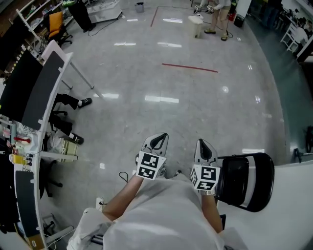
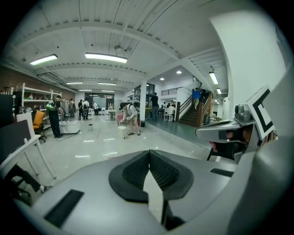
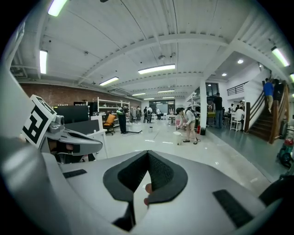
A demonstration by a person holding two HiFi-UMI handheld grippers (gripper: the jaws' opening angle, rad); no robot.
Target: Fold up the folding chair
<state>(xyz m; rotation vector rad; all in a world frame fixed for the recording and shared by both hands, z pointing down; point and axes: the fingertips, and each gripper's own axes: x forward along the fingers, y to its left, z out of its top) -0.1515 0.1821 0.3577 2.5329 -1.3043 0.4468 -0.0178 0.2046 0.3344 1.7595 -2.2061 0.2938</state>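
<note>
The folding chair (image 1: 244,180) is black with a pale band. It stands at the lower right of the head view, beside a white table (image 1: 298,205), and I look down on its seat. Both grippers hover side by side in front of the person, over bare floor and left of the chair. My left gripper (image 1: 157,139) is shut with nothing in it; its dark pads (image 2: 158,170) meet in the left gripper view. My right gripper (image 1: 203,144) is also shut and empty, about a hand's width from the chair, its pads (image 3: 158,172) pressed together.
A long desk with dark partitions (image 1: 44,93) runs along the left, with an orange office chair (image 1: 56,24) behind it. A red tape line (image 1: 190,67) crosses the shiny floor. Far off, a person (image 1: 217,14) bends beside a white bin (image 1: 195,24). Stairs (image 2: 195,112) rise at the right.
</note>
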